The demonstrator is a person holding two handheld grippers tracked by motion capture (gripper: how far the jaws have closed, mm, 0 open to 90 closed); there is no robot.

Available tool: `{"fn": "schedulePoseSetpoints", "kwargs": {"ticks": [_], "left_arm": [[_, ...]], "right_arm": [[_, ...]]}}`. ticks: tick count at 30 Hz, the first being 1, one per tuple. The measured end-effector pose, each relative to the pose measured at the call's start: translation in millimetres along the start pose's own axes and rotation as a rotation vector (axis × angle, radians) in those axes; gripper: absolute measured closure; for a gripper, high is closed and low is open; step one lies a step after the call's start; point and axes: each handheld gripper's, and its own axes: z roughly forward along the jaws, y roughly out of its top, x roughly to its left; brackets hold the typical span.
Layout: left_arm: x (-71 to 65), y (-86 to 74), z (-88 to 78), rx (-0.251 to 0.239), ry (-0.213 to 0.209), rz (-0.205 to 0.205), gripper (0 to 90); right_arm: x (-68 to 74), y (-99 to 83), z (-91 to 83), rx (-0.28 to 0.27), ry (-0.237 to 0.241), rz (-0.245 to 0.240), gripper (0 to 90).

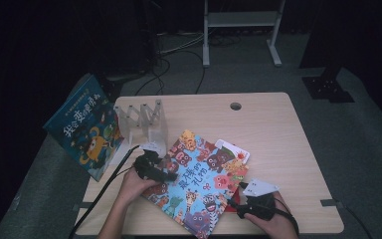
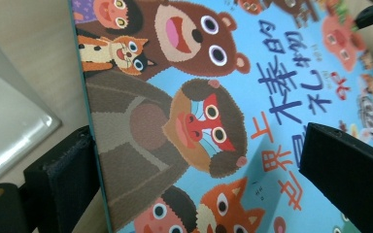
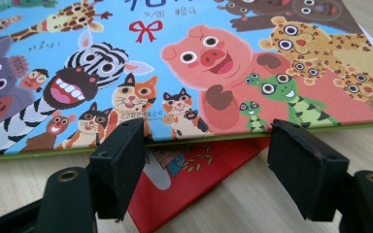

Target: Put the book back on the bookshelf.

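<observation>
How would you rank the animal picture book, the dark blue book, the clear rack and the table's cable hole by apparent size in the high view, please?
1. Animal picture book
2. Dark blue book, slightly smaller, though tilted
3. Clear rack
4. Cable hole

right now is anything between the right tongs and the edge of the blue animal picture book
Nothing visible is. The right tongs stand open right at the near edge of the blue animal picture book, one jaw to each side. A red book lies beneath that edge on the wooden table, under the tongs rather than blocking them.
</observation>
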Motion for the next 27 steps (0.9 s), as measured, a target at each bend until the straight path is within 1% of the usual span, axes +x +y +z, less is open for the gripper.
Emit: {"fn": "schedulePoseSetpoints", "kwargs": {"ticks": [1,2,4,5,6,9,10,12,15,16,18,20,21,22,23,24,26,27], "left_arm": [[-0.6,1.3,-2.8,-0.01,-0.005,0.003,4.6],[-1.5,3.5,-5.2,-0.005,-0.009,0.01,5.2],[-5.1,8.1,-8.2,0.009,-0.001,0.033,5.2],[-7.1,10.9,-9.7,0.025,0.004,0.046,5.2],[-9.1,13.7,-12.3,0.028,0.006,0.059,5.2],[-10.8,20.0,-20.8,-0.002,0.0,0.069,5.2],[-11.1,22.3,-24.3,-0.008,-0.003,0.073,5.3],[-13.0,27.0,-30.5,-0.009,-0.001,0.083,6.2],[-16.6,33.0,-38.7,-0.004,0.003,0.109,6.3],[-17.8,34.8,-41.6,-0.011,0.002,0.117,7.0],[-19.5,38.9,-48.7,-0.036,-0.017,0.127,10.0],[-22.5,44.2,-55.5,-0.059,-0.037,0.147,12.0],[-24.9,47.5,-58.0,-0.068,-0.04,0.154,13.2],[-27.0,51.4,-60.2,-0.054,-0.032,0.167,13.6],[-27.0,51.4,-60.2,-0.054,-0.032,0.167,13.7],[-30.5,59.1,-63.0,-0.025,-0.011,0.192,13.6],[-32.0,64.5,-65.1,-0.014,-0.014,0.205,13.8],[-33.1,67.4,-66.6,-0.017,-0.015,0.211,14.5]], "right_arm": [[-0.1,-0.1,0.3,0.0,0.003,0.009,28.2],[-0.4,-0.4,0.4,0.001,0.005,0.014,28.2],[-0.6,-1.1,0.6,0.001,0.006,0.017,28.2],[-0.6,-1.0,0.6,0.002,0.005,0.016,28.2],[-0.7,-1.0,0.7,0.003,0.006,0.018,28.2],[-0.4,-0.9,3.3,-0.002,0.0,0.021,28.3],[-0.5,-0.3,4.8,-0.004,-0.005,0.015,28.3],[-0.2,2.0,7.7,0.002,-0.012,0.014,28.4],[-1.6,4.5,11.8,0.004,-0.005,0.018,28.5],[-1.4,5.0,12.8,0.004,-0.003,0.023,28.6],[-1.0,5.8,14.3,0.008,-0.003,0.024,28.8],[-0.3,6.9,16.5,0.014,-0.003,0.03,29.0],[0.4,7.4,18.3,0.021,0.003,0.028,32.5],[1.7,7.9,20.7,0.023,0.024,0.029,33.6],[1.7,7.9,20.7,0.023,0.024,0.029,33.6],[4.1,9.8,23.7,0.019,0.019,0.026,33.6],[4.7,11.9,24.9,0.025,0.016,0.019,33.5],[5.2,12.8,25.6,0.027,0.013,0.023,33.5]]}}
